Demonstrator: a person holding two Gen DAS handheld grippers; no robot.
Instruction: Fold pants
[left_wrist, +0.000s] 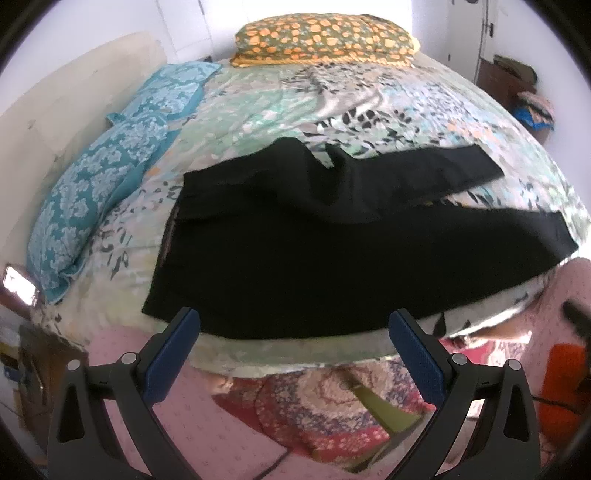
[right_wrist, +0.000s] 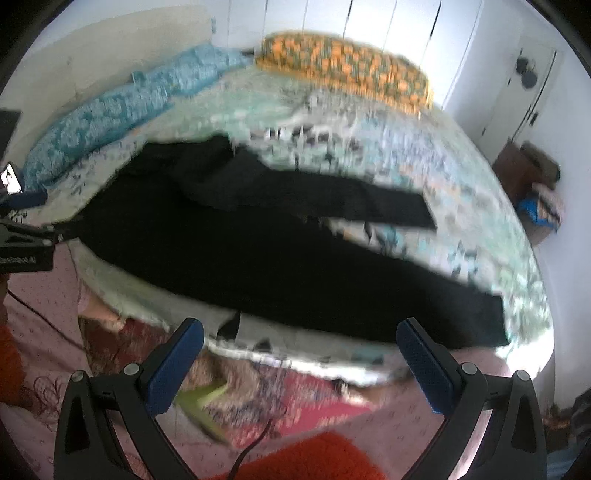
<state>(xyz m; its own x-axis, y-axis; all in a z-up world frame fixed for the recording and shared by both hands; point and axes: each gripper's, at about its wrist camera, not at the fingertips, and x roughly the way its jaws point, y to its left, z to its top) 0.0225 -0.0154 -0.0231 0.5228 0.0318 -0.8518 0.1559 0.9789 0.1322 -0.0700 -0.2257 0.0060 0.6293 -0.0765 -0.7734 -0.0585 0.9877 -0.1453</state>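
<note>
Black pants (left_wrist: 314, 240) lie spread on the bed, waistband at the left and both legs running right, the far leg (left_wrist: 424, 170) angled away from the near one. My left gripper (left_wrist: 293, 325) is open and empty, just off the bed's near edge by the waist end. In the blurred right wrist view the pants (right_wrist: 295, 258) fill the middle, and my right gripper (right_wrist: 301, 339) is open and empty at the near bed edge. The left gripper's body (right_wrist: 22, 240) shows at that view's left edge.
The bed has a floral green sheet (left_wrist: 258, 107). Teal patterned pillows (left_wrist: 110, 173) lie along its left side and an orange-spotted pillow (left_wrist: 325, 40) at the far end. A patterned rug (left_wrist: 332, 413) and pink floor lie below. A wooden stand with cloth (left_wrist: 524, 96) is at the right.
</note>
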